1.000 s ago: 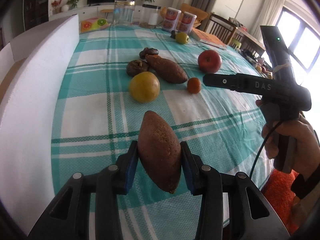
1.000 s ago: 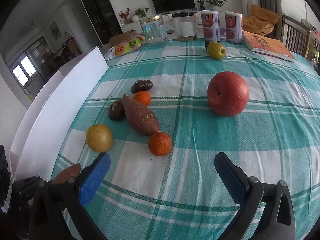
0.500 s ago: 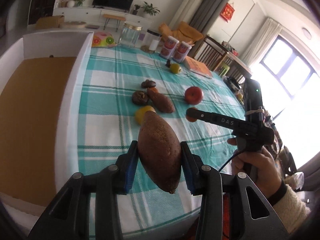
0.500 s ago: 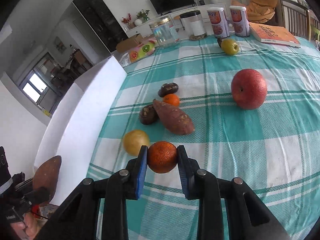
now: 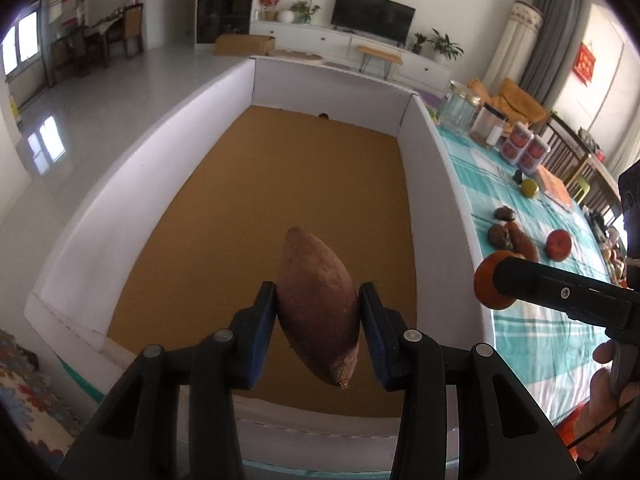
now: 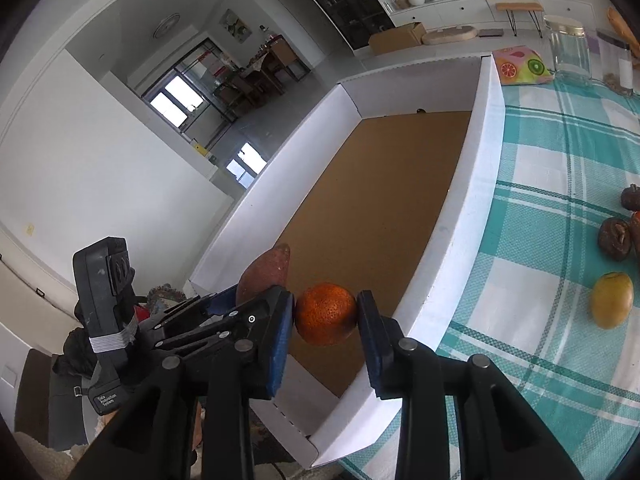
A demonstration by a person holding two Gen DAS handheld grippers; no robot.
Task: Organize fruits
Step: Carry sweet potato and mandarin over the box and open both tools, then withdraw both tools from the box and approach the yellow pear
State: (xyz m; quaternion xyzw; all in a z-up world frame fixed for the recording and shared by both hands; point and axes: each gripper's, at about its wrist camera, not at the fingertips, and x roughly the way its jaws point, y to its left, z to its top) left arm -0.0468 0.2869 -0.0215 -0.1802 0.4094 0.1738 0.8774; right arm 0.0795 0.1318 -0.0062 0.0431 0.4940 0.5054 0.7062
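Left tool [image 5: 318,312] is clamped on a sweet potato [image 5: 316,304] over the box [image 5: 444,168] floor, ready to drop, while right tool [image 6: 326,316] clamps an orange [image 6: 326,314] above the box's 5 o'clock wall, remaining fruit on the counter [image 6: 560,184].

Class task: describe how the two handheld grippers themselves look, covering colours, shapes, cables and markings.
Both the left gripper and right gripper have black angular fingers with silver rivets and blue pads. A black handle carries white banding and small white lettering. A thin black cable trails below.
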